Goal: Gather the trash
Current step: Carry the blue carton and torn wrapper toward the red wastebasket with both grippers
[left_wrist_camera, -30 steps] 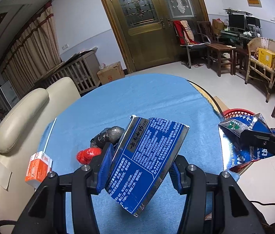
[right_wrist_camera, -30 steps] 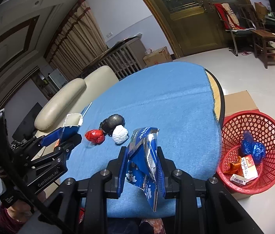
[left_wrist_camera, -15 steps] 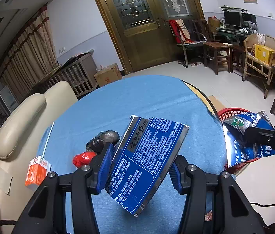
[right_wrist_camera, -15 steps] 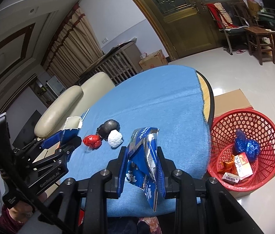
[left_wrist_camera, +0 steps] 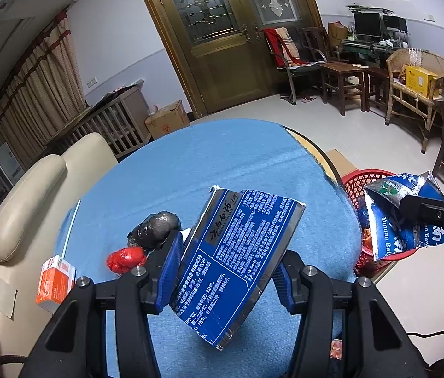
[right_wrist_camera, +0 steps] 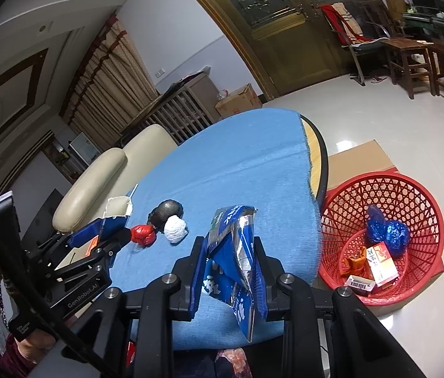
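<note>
Left gripper (left_wrist_camera: 225,275) is clamped on a blue carton (left_wrist_camera: 237,261), tilted above the near side of the blue table (left_wrist_camera: 209,163). Right gripper (right_wrist_camera: 229,267), off to its right, pinches a crumpled blue foil bag (right_wrist_camera: 231,252) over the table's near edge, with the red basket (right_wrist_camera: 411,189) on the floor further right.

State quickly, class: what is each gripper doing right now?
Left gripper: shut on the blue carton.
Right gripper: shut on the blue foil wrapper.
</note>
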`<state>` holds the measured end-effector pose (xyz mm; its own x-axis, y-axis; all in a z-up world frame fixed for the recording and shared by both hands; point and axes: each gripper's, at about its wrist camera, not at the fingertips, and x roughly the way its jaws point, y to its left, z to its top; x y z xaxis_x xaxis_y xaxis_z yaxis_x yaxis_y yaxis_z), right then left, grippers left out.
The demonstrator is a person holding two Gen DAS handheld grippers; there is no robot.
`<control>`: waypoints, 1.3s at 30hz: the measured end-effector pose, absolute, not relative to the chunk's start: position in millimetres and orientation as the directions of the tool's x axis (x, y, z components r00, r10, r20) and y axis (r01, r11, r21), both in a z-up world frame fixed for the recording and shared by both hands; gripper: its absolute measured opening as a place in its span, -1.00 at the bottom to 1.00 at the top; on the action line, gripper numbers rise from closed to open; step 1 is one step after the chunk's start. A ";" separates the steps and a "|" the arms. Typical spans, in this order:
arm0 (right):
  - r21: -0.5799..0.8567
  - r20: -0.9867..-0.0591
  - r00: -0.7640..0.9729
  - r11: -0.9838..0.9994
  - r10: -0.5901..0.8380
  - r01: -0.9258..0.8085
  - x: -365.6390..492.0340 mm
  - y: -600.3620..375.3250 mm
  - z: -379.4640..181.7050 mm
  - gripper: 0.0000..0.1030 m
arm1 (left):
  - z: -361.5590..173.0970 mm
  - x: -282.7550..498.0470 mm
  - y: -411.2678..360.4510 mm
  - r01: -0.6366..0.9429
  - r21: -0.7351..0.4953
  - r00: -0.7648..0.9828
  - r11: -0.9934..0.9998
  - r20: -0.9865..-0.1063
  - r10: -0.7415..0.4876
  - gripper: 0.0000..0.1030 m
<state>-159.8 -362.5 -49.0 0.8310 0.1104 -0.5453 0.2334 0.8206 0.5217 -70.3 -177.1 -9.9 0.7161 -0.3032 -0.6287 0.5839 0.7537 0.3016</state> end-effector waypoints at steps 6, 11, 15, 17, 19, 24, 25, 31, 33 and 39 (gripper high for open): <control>0.530 -0.549 0.829 0.812 0.107 0.246 -161.8 -366.9 -50.3 -0.43 | -9.7 -65.7 -177.3 0.593 0.304 0.710 0.746 -0.634 -0.306 0.07; 0.534 -0.550 0.829 0.806 0.102 0.255 -163.7 -369.0 -49.0 -0.43 | -11.1 -63.6 -179.7 0.598 0.305 0.705 0.741 -0.639 -0.306 0.07; 0.536 -0.552 0.828 0.802 0.097 0.263 -165.1 -371.5 -50.0 -0.43 | -13.2 -61.8 -182.4 0.604 0.304 0.699 0.737 -0.646 -0.306 0.07; 0.537 -0.552 0.828 0.801 0.095 0.266 -165.5 -372.9 -50.5 -0.43 | -14.7 -61.2 -184.4 0.607 0.306 0.697 0.734 -0.649 -0.306 0.07; 0.539 -0.552 0.828 0.799 0.095 0.268 -165.7 -373.6 -50.6 -0.43 | -15.4 -60.0 -185.2 0.608 0.303 0.693 0.733 -0.653 -0.305 0.07; 0.545 -0.554 0.827 0.792 0.095 0.275 -166.9 -375.0 -52.7 -0.43 | -18.2 -57.5 -188.9 0.614 0.308 0.688 0.727 -0.660 -0.301 0.07; 0.546 -0.555 0.827 0.791 0.094 0.276 -167.1 -375.8 -53.5 -0.43 | -19.1 -57.1 -189.8 0.615 0.311 0.688 0.725 -0.661 -0.300 0.07; 0.553 -0.559 0.824 0.782 0.093 0.287 -169.1 -380.4 -56.7 -0.43 | -22.8 -54.6 -195.7 0.623 0.313 0.679 0.717 -0.671 -0.297 0.07; 0.557 -0.560 0.823 0.778 0.095 0.289 -170.3 -382.4 -59.2 -0.43 | -23.5 -52.8 -195.9 0.626 0.313 0.676 0.715 -0.675 -0.297 0.07; 0.569 -0.560 0.823 0.766 0.093 0.301 -171.5 -386.9 -62.2 -0.43 | -25.3 -50.3 -199.6 0.635 0.318 0.669 0.704 -0.682 -0.295 0.07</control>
